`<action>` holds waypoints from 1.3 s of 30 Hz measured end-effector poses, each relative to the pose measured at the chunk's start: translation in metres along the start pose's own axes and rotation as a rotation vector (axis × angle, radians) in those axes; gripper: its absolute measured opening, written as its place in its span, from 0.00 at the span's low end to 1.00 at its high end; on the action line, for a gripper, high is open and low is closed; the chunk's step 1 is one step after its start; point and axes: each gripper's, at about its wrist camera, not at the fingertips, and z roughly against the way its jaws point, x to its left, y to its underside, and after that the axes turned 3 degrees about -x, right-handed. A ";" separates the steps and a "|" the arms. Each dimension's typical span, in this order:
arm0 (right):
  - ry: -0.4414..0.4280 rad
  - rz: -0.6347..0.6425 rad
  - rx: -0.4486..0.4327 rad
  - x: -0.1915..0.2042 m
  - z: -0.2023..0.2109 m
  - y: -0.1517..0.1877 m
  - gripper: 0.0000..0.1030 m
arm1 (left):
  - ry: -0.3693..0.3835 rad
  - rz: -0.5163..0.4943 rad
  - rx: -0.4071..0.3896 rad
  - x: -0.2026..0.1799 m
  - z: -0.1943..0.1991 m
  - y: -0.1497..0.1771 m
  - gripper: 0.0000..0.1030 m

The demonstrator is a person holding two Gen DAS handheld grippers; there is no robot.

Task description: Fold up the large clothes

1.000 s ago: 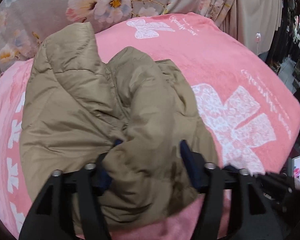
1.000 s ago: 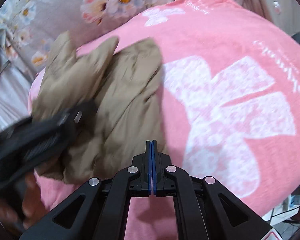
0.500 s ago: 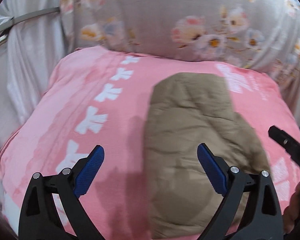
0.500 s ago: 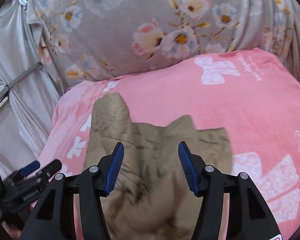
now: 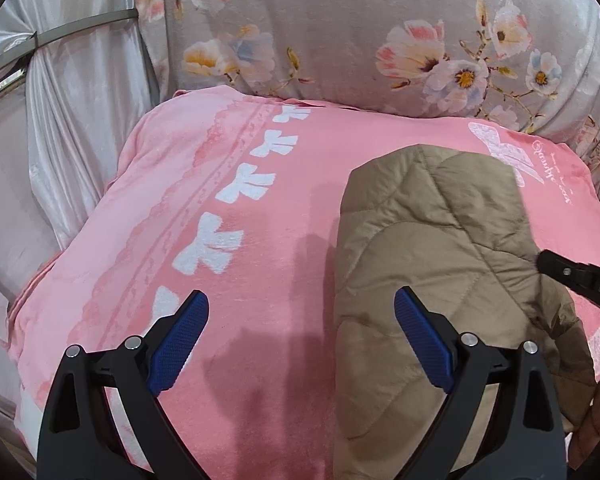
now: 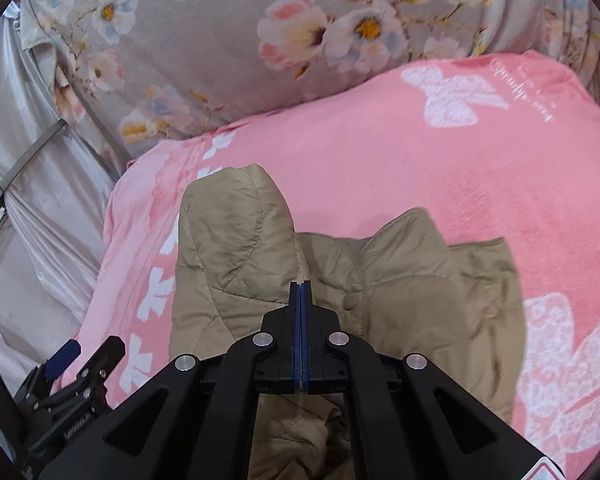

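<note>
A tan quilted jacket (image 5: 428, 248) lies folded in a bundle on a pink blanket (image 5: 260, 240) with white bow prints. My left gripper (image 5: 300, 340) is open and empty above the blanket, its right pad (image 5: 420, 344) over the jacket's left edge. In the right wrist view the jacket (image 6: 412, 292) lies below my right gripper (image 6: 301, 292), whose blue pads are pressed together above the fabric with nothing visibly between them. The left gripper also shows at the lower left of the right wrist view (image 6: 76, 364).
A grey floral cushion or curtain (image 5: 380, 40) stands behind the blanket. Silvery drapes (image 5: 60, 120) with a metal bar hang at the left. The blanket's edge falls away at the left and the front.
The left gripper let go of the jacket, opened wide and drew back to the left. The right gripper opened half a second ago and is now shut again above the jacket.
</note>
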 end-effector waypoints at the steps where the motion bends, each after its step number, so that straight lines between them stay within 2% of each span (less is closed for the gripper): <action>1: 0.064 0.010 -0.042 -0.005 0.009 0.001 0.00 | 0.007 -0.002 0.001 -0.003 0.000 -0.001 0.89; 2: 0.177 0.041 -0.111 -0.013 0.023 0.002 0.00 | 0.014 -0.004 0.001 -0.006 -0.001 -0.001 0.89; 3: 0.225 0.044 -0.140 -0.021 0.032 0.002 0.00 | 0.025 -0.009 0.000 -0.011 -0.001 -0.003 0.89; 4: 0.226 0.016 -0.144 -0.035 0.041 0.000 0.00 | 0.035 -0.014 0.000 -0.016 -0.001 -0.004 0.89; 6: 0.140 -0.066 -0.130 -0.062 0.053 -0.004 0.00 | 0.054 -0.027 0.001 -0.028 -0.002 -0.006 0.89; 8: 0.082 -0.095 -0.101 -0.070 0.057 -0.009 0.01 | 0.067 -0.024 0.002 -0.035 -0.003 -0.007 0.89; 9: 0.051 -0.096 -0.090 -0.068 0.057 -0.011 0.13 | 0.076 -0.017 0.002 -0.037 -0.003 -0.007 0.89; 11: -0.025 -0.068 -0.046 -0.053 0.052 -0.017 0.19 | 0.073 -0.012 0.000 -0.038 -0.003 -0.007 0.89; 12: -0.065 -0.048 -0.027 -0.041 0.047 -0.020 0.28 | 0.067 -0.010 0.002 -0.037 -0.003 -0.007 0.89; 13: -0.102 -0.029 -0.004 -0.027 0.040 -0.025 0.44 | 0.063 -0.007 0.005 -0.035 -0.004 -0.006 0.89; 15: -0.144 0.005 0.045 -0.003 0.025 -0.033 0.53 | 0.046 0.006 0.009 -0.027 -0.004 -0.005 0.89; 18: -0.135 0.063 0.149 0.031 -0.013 -0.040 0.56 | 0.013 0.033 0.014 -0.008 -0.004 -0.004 0.89; 21: -0.077 0.103 0.244 0.053 -0.052 -0.036 0.54 | -0.006 0.065 0.020 0.010 -0.005 -0.005 0.89; 24: -0.073 0.119 0.254 0.058 -0.065 -0.027 0.19 | -0.007 0.091 0.023 0.023 -0.005 -0.006 0.89; 25: -0.091 0.117 0.227 0.055 -0.057 -0.025 0.14 | -0.001 0.097 0.024 0.026 -0.005 -0.007 0.89; 28: -0.091 0.121 0.112 0.033 -0.017 -0.018 0.10 | 0.024 0.109 0.023 0.031 -0.003 -0.009 0.89; 32: -0.006 0.070 0.009 -0.018 0.020 -0.006 0.10 | 0.105 0.096 0.027 0.012 -0.003 -0.016 0.89; 35: 0.065 0.025 -0.006 -0.054 0.025 0.009 0.10 | 0.196 0.058 0.036 -0.020 -0.002 -0.023 0.89; 39: 0.126 -0.054 -0.001 -0.095 0.018 0.024 0.10 | 0.252 -0.024 0.030 -0.074 -0.002 -0.029 0.89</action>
